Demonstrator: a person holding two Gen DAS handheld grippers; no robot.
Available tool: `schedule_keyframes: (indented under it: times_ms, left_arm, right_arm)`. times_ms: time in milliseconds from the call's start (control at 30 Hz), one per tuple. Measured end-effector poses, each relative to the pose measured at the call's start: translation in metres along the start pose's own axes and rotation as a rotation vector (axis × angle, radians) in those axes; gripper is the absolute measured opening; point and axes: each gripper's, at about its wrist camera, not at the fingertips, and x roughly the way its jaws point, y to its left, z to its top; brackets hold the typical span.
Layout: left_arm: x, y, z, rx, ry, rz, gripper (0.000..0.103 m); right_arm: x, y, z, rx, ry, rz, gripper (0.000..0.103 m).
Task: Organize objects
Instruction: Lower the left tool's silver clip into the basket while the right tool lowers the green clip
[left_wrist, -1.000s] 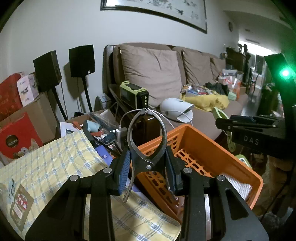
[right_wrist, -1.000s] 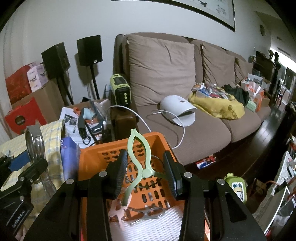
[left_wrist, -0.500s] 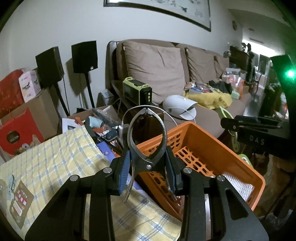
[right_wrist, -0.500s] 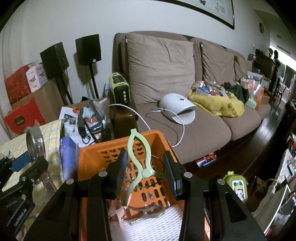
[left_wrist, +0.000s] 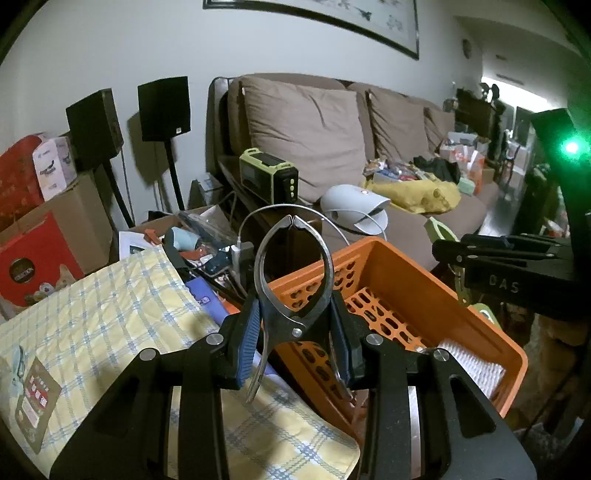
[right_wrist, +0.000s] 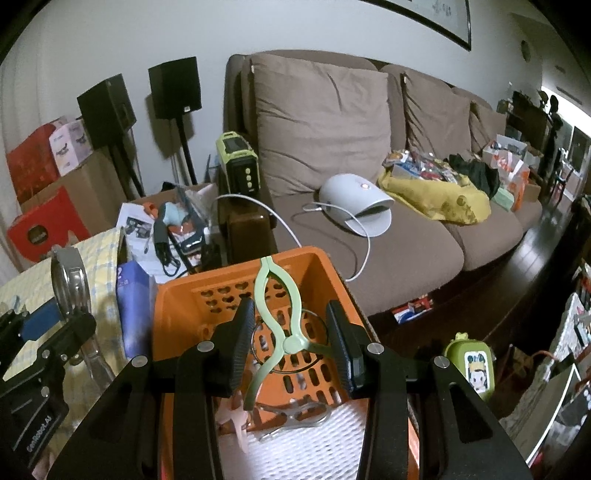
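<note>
Right wrist view: right gripper (right_wrist: 290, 341) is clamping a green clip (right_wrist: 284, 325) above the orange basket (right_wrist: 177, 295), where two clips (right_wrist: 295, 415) are already lying; left gripper (left_wrist: 295, 332) is gripping a metal clip (left_wrist: 293, 280) beside the basket, neither yet dropped.

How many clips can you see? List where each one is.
4: a grey clip in the left tool, a green clip in the right tool, a clear clip and a pink clip in the orange basket. More may be hidden.
</note>
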Motion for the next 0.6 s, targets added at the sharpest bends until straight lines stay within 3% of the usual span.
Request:
schedule_keyframes:
  times_ms: [600]
  left_arm:
    - [0.0086,0.0027,-0.0036,-0.029,0.034,-0.025,0.033]
  right_arm:
    - [0.0082,-0.0007,-0.0023,-0.001,0.050,-0.007,0.040]
